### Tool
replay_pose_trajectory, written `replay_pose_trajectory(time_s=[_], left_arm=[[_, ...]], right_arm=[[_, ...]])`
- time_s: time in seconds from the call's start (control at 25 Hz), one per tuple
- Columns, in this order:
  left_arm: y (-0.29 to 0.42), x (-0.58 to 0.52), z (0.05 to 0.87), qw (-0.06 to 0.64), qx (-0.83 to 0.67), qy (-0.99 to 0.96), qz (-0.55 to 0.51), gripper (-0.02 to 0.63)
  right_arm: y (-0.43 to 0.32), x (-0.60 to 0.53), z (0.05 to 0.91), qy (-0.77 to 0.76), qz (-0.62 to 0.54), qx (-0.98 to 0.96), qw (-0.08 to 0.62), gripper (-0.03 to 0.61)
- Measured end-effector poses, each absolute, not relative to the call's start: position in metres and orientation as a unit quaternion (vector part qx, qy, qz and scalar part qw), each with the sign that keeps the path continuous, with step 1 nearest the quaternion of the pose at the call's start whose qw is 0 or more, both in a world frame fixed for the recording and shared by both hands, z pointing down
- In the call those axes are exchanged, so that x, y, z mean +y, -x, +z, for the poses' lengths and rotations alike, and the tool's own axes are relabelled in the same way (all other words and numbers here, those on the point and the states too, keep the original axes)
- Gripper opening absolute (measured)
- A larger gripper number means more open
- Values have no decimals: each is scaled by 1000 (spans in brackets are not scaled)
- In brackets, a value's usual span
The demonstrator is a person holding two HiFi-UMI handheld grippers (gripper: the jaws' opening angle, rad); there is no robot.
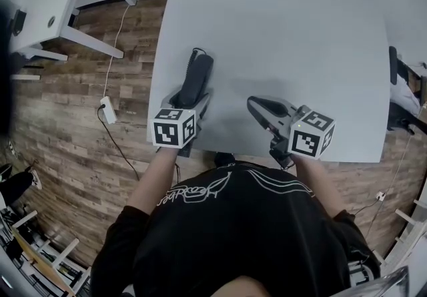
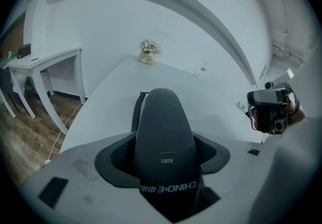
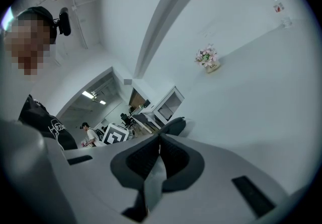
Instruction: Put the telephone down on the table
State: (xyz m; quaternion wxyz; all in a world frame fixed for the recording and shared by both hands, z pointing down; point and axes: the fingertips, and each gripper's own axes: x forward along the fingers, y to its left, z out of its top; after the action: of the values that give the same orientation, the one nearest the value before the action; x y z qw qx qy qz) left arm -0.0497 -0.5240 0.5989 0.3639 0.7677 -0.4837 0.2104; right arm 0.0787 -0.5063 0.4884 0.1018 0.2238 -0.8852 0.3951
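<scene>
Phone (image 2: 163,127): smooth, rounded black handset, gripped in the left tool over the counter's near left corner; whether it touches the top is unclear
Left tool (image 1: 193,97): jaws spread wide, ribbed dark pads pressed on the phone's sides
Right tool (image 3: 160,142): jaws closed together, nothing between them, just right of the phone
Cord (image 2: 137,109): black coil at the phone's far end
Around: matte white counter (image 1: 280,35); flower pot (image 2: 149,51) and small clear glass (image 2: 203,69) at its far end, well apart from the phone; white side desk (image 2: 45,64) on a wood-plank floor (image 1: 67,122)
Writing: "CHINO-E" and "A061" on the phone, seen upside down
</scene>
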Motion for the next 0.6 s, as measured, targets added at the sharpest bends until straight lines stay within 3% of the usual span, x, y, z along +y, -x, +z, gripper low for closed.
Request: replay_pose_trajectory(time_s=[0.28, 0.6], left_arm=[[34, -525, 608, 352, -480, -765, 247, 288], [29, -523, 626, 292, -500, -740, 343, 290]], right_arm=[[-92, -504, 491, -238, 399, -880, 101, 39], [-98, -498, 488, -247, 398, -879, 88, 40]])
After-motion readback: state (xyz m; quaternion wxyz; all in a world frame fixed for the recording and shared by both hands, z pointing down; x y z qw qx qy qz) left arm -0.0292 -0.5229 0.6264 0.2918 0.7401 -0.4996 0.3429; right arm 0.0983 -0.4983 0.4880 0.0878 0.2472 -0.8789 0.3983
